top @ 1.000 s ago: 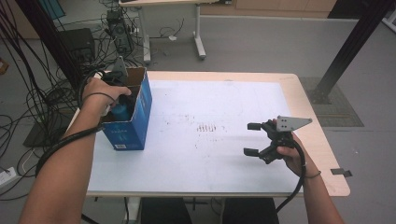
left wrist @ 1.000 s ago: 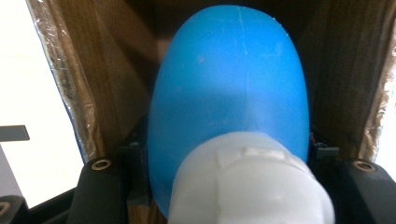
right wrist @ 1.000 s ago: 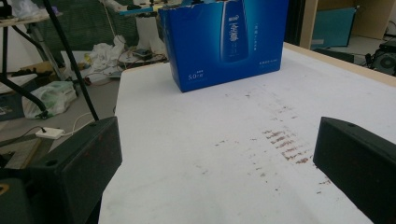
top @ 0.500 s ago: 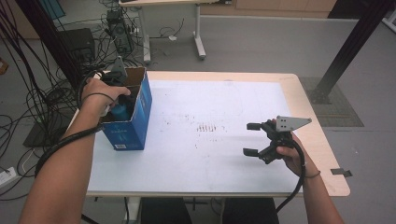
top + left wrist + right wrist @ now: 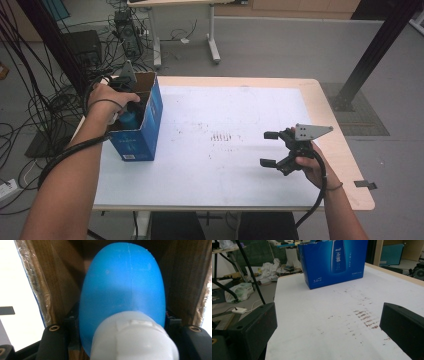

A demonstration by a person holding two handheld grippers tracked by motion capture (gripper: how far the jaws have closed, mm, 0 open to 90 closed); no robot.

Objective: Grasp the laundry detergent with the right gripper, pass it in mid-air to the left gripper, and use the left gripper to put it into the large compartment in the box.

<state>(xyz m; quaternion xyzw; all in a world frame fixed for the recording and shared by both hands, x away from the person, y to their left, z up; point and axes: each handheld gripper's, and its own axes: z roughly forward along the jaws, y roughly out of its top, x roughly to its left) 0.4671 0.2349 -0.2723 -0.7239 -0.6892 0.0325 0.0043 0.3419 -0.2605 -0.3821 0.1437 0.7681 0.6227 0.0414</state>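
High view: the left gripper point(image 5: 131, 102) is sunk into the open top of the blue carton point(image 5: 145, 127), which stands upright at the left edge of the desk point(image 5: 225, 165). A blue bottle point(image 5: 131, 119) shows just under the hand, inside the carton's mouth. I judge the work about halfway: the bottle is gripped but sits inside the carton, so it has either to come out onto the desk or to be let go there; the pictures do not settle which. The right gripper point(image 5: 270, 148) hovers over the right part of the desk, well apart from the carton, its jaws spread and holding nothing.

Left gripper view: the bottle point(image 5: 122, 297) lies between the two black jaws, which press on its shoulders just past the white cap point(image 5: 135, 340). The cap is nearest the camera and the rounded blue body runs away from it, down between the brown cardboard walls point(image 5: 57, 282). The long axis therefore follows the gripper's own line, roughly upright in the carton, cap toward the opening.

Right gripper view: the wide-set jaws frame bare desk point(image 5: 324, 322) marked with brownish smudges point(image 5: 365, 317). At the far end stands the carton point(image 5: 334, 262), printed face toward the camera.
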